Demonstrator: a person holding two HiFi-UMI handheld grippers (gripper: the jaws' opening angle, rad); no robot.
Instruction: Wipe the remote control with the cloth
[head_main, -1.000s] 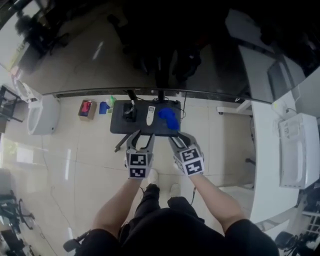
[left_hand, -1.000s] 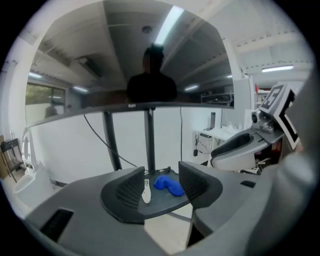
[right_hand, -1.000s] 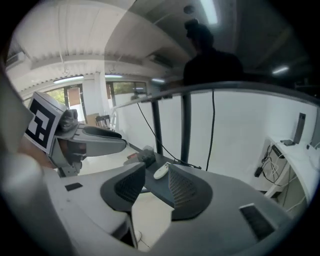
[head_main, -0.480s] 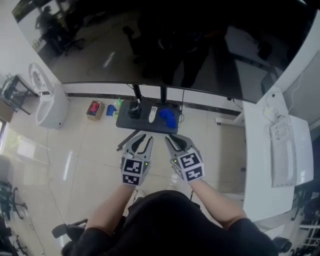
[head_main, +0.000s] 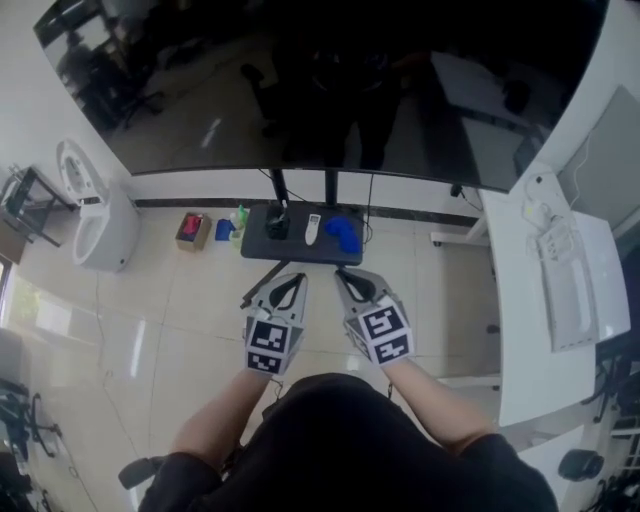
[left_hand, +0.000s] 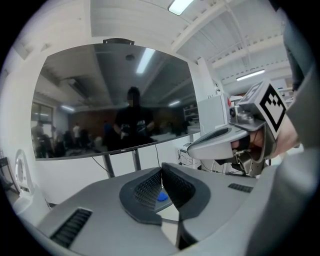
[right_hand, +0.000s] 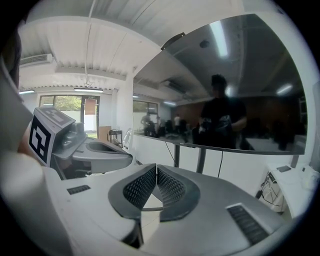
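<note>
The floor (head_main: 150, 320) is glossy pale tile, and the big dark screen (head_main: 300, 90) is mirror-glossy. The left hand-held gripper (left_hand: 161, 172) has a smooth matt grey plastic shell with dark ribbed pads (left_hand: 145, 189). The blue cloth (head_main: 344, 233) looks soft and crumpled.

A large dark screen (head_main: 320, 100) on a black stand fills the top of the head view. Below it a small dark tabletop (head_main: 300, 255) stands on the pale tiled floor (head_main: 150, 320), with a black object (head_main: 277, 227) at its left end. On the floor just left of the tabletop sit a red box (head_main: 190, 229), a blue item (head_main: 222, 229) and a green bottle (head_main: 240, 219), with a white rounded unit (head_main: 95, 225) farther left and a long white desk (head_main: 520, 330) along the right.
</note>
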